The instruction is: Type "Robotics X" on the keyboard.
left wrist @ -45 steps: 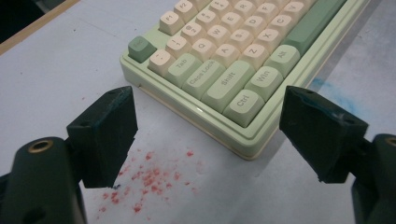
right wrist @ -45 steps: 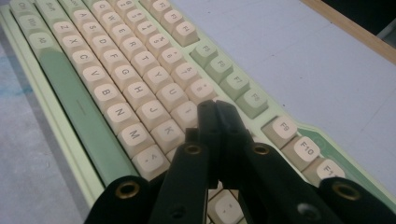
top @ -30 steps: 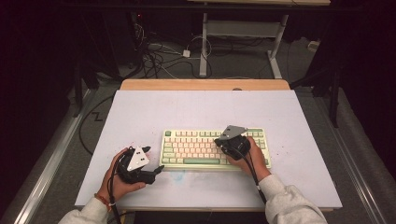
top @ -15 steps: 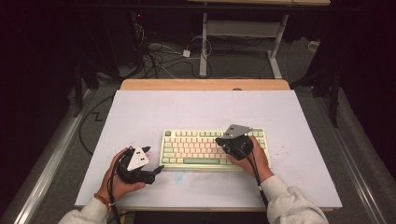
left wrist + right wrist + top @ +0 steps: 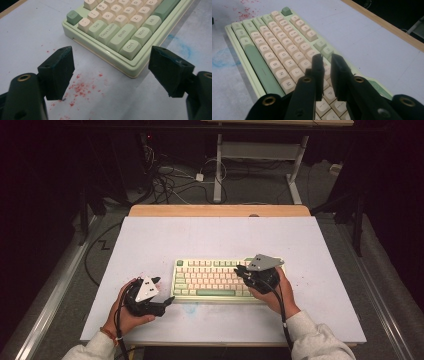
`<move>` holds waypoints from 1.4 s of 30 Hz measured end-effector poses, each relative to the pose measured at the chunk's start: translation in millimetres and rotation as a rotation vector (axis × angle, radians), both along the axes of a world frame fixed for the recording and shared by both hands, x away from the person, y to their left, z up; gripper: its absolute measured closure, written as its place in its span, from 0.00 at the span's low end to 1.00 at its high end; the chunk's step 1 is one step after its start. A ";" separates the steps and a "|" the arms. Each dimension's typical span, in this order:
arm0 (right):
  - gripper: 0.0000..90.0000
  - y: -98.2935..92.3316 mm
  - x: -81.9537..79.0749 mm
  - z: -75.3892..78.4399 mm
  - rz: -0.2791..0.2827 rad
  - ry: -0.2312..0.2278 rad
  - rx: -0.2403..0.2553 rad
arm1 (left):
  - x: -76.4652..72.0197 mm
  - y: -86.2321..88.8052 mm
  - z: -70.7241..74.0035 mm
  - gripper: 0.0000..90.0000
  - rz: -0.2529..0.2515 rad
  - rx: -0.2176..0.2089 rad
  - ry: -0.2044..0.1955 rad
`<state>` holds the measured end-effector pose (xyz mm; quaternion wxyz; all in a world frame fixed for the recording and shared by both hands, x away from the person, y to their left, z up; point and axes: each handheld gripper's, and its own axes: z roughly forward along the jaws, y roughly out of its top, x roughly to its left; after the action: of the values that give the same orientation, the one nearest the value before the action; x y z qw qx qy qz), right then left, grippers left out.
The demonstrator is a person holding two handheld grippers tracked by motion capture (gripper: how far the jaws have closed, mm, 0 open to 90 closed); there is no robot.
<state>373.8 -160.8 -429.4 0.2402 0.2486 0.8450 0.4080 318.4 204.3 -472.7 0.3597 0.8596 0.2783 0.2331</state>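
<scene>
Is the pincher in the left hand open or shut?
Open. The left gripper has its two black jaws standing far apart, nothing between them, beside the corner of the keyboard.

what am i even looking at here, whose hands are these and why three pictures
A person sits at a white table, holding a hand-held gripper in each hand. The high view looks down from above. The other two pictures come from cameras riding on each gripper, looking along its black fingers. A green and cream keyboard lies on the table. The left gripper rests wide open by the keyboard's corner, holding nothing. The right gripper hovers over the keys; its fingers have just been opening a crack, with nothing between them.
</scene>
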 end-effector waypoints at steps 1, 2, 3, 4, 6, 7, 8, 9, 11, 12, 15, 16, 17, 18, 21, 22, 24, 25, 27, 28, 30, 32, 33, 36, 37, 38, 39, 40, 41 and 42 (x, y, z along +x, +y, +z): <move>0.88 -1.3 -1.8 0.7 0.000 -0.004 0.003 | 0.0 0.0 0.0 0.22 0.000 0.000 0.001; 0.86 -2.5 -3.5 1.4 0.001 -0.011 0.010 | 0.0 0.2 0.1 0.22 -0.001 -0.002 0.003; 0.83 -3.9 -5.1 2.2 0.001 -0.017 0.011 | -0.3 0.3 0.4 0.22 -0.004 0.001 0.005; 0.78 -5.2 -6.7 2.8 -0.006 -0.021 0.014 | -0.9 0.6 1.0 0.24 -0.013 0.000 0.005; 0.70 -10.3 -12.1 4.3 -0.015 -0.051 0.027 | -2.7 1.4 3.5 0.27 -0.030 -0.023 0.000; 0.70 -10.3 -12.1 4.3 -0.015 -0.051 0.027 | -3.2 1.6 4.6 0.27 -0.032 -0.031 -0.003; 0.65 -12.0 -14.2 4.6 -0.022 -0.063 0.031 | -3.0 1.7 5.0 0.28 -0.031 -0.036 0.000; 0.61 -14.0 -16.1 5.0 -0.027 -0.066 0.041 | -2.7 1.8 4.7 0.28 -0.031 -0.037 0.005; 0.54 -18.3 -20.1 5.4 -0.038 -0.069 0.056 | -1.9 1.9 3.6 0.28 -0.022 -0.026 0.011; 0.51 -20.6 -22.1 5.3 -0.038 -0.072 0.061 | -1.4 1.8 3.2 0.28 -0.017 -0.025 0.016; 0.41 -27.8 -28.1 3.6 -0.061 -0.088 0.063 | -0.8 1.1 3.1 0.28 -0.015 -0.018 0.021; 0.38 -30.4 -30.1 2.9 -0.070 -0.090 0.070 | -0.8 0.7 3.2 0.28 -0.017 -0.017 0.022; 0.37 -33.1 -31.9 2.4 -0.079 -0.092 0.079 | -0.9 0.4 3.5 0.28 -0.019 -0.017 0.020; 0.35 -35.7 -33.6 1.9 -0.083 -0.095 0.082 | -1.1 0.2 3.8 0.28 -0.018 -0.016 0.017; 0.32 -42.1 -38.9 0.0 -0.106 -0.109 0.088 | -1.0 0.2 4.5 0.28 -0.016 -0.019 0.017; 0.32 -44.2 -40.9 -0.8 -0.109 -0.110 0.093 | -1.1 0.2 4.7 0.28 -0.015 -0.019 0.015; 0.31 -47.7 -44.6 -2.6 -0.112 -0.111 0.095 | -1.2 0.0 5.3 0.28 -0.015 -0.021 0.018; 0.31 -49.1 -46.8 -3.7 -0.118 -0.121 0.084 | -1.5 -0.1 5.6 0.28 -0.018 -0.025 0.019; 0.31 -52.0 -51.0 -5.9 -0.137 -0.139 0.067 | -1.8 -0.5 6.7 0.31 -0.022 -0.032 0.021; 0.31 -53.9 -53.0 -7.2 -0.146 -0.141 0.067 | -2.0 -0.6 7.6 0.32 -0.024 -0.041 0.022; 0.31 -58.4 -56.8 -10.2 -0.153 -0.136 0.076 | -2.5 -1.2 9.9 0.39 -0.026 -0.063 0.021; 0.31 -61.8 -61.2 -13.7 -0.162 -0.129 0.081 | -2.3 -2.8 11.5 0.44 -0.031 -0.077 0.034; 0.31 -62.9 -63.4 -15.3 -0.163 -0.123 0.075 | -2.8 -3.6 12.3 0.48 -0.042 -0.087 0.036; 0.31 -65.8 -70.2 -19.5 -0.166 -0.114 0.063 | -2.6 -8.5 15.2 0.60 -0.073 -0.097 0.055; 0.31 -66.5 -72.1 -20.6 -0.165 -0.110 0.062 | -2.2 -10.9 16.4 0.65 -0.084 -0.094 0.058; 0.31 -67.1 -73.7 -21.6 -0.165 -0.103 0.061 | -1.3 -13.7 17.9 0.70 -0.101 -0.088 0.066; 0.31 -67.5 -75.0 -22.6 -0.164 -0.100 0.057 | -0.5 -16.6 19.9 0.75 -0.120 -0.078 0.069; 0.31 -67.6 -76.4 -23.6 -0.164 -0.096 0.056 | 0.7 -19.3 22.2 0.81 -0.146 -0.079 0.078; 0.31 -67.8 -77.3 -24.4 -0.159 -0.091 0.053 | 2.3 -22.6 24.7 0.86 -0.167 -0.077 0.086; 0.31 -67.5 -77.8 -25.0 -0.155 -0.086 0.046 | 4.3 -26.5 27.0 0.92 -0.183 -0.072 0.091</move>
<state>296.1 -228.3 -454.4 0.3013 0.3008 0.8026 0.4178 322.7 177.9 -445.7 0.3971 0.8776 0.2229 0.1496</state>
